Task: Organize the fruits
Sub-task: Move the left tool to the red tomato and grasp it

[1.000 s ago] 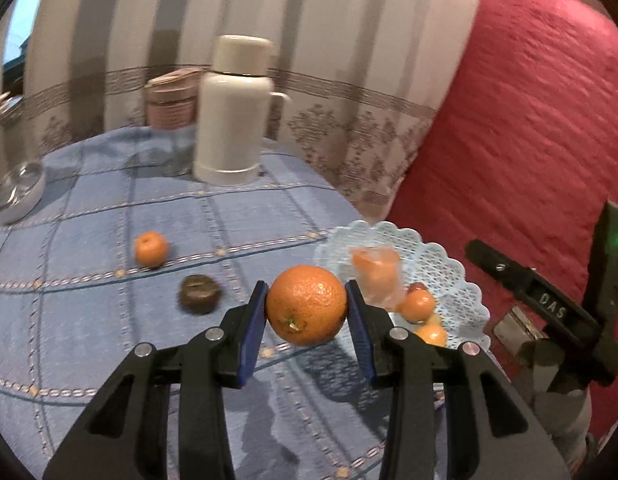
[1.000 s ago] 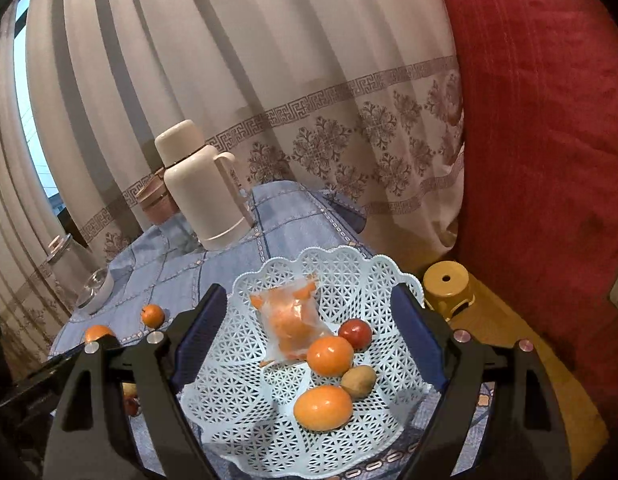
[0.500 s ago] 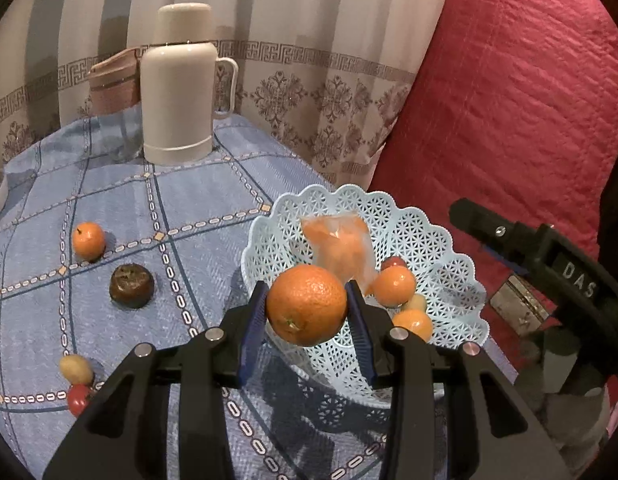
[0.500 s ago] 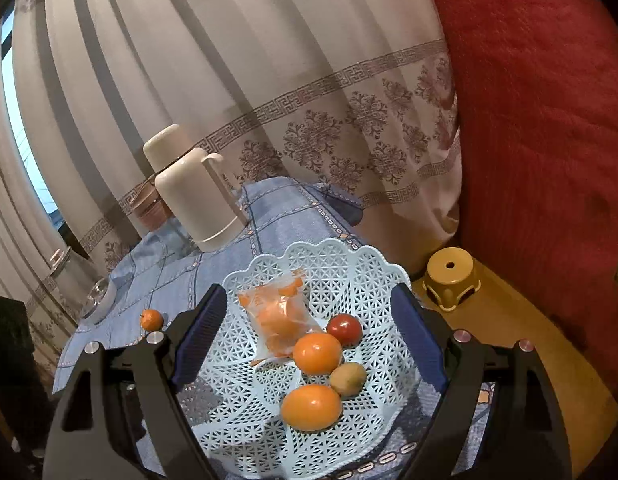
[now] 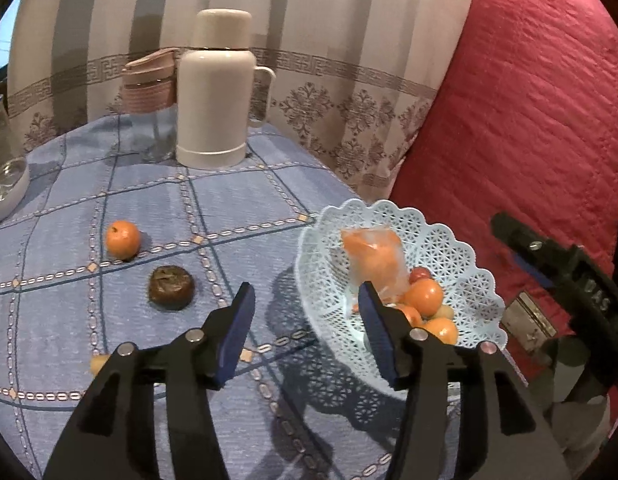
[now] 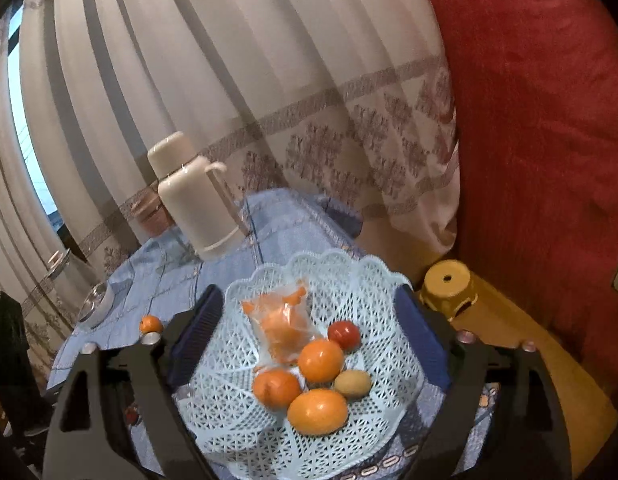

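Left wrist view: the orange formerly clamped in the left claw [image 5: 305,320] now lies in the basket [image 6: 349,276] at the table's [image 5: 237,196] right edge; both claws are opening and empty, the right claw [image 6: 305,336] straddling the basket.

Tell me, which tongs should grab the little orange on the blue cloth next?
Left, probably. The left tongs are empty, opening, and face the little orange. The right tongs hover over the basket, farther from it.
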Available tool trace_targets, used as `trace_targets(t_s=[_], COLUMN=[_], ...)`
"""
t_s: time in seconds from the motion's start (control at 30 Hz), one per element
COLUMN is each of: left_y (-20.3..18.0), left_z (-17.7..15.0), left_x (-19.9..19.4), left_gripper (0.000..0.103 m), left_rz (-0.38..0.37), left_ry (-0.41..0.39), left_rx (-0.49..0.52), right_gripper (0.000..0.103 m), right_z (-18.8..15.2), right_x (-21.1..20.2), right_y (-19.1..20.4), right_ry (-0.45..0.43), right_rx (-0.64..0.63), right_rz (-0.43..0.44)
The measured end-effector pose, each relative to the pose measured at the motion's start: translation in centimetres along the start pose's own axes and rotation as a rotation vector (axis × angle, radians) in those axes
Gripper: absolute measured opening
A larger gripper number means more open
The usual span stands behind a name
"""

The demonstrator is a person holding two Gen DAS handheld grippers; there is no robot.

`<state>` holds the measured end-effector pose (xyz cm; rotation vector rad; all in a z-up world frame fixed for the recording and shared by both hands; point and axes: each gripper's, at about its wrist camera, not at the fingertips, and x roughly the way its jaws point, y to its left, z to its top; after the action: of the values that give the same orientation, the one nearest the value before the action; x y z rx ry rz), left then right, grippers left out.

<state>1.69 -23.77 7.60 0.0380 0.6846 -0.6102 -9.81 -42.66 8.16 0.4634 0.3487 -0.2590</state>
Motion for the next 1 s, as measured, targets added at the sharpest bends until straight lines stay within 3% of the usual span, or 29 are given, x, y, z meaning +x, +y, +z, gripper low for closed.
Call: trace_targets(t_s=[0.6, 1.0], left_y=[7.5, 11.9], left_z=[-0.5, -4.8], left_x=[-4.4, -6.3], left_gripper=[0.071, 0.071], left_rz=[0.132, 0.206], left_ry=[-0.063, -0.011], left_rx=[-0.096, -0.13], right_gripper=[0.095, 0.095], right_z=[-0.8, -2.4], right_x=[-0.7, -0.9], right_y=[4.6, 7.3], right_ry=[0.026, 0.061], right_rx=[-0.119, -0.159], right_rz=[0.091, 0.143])
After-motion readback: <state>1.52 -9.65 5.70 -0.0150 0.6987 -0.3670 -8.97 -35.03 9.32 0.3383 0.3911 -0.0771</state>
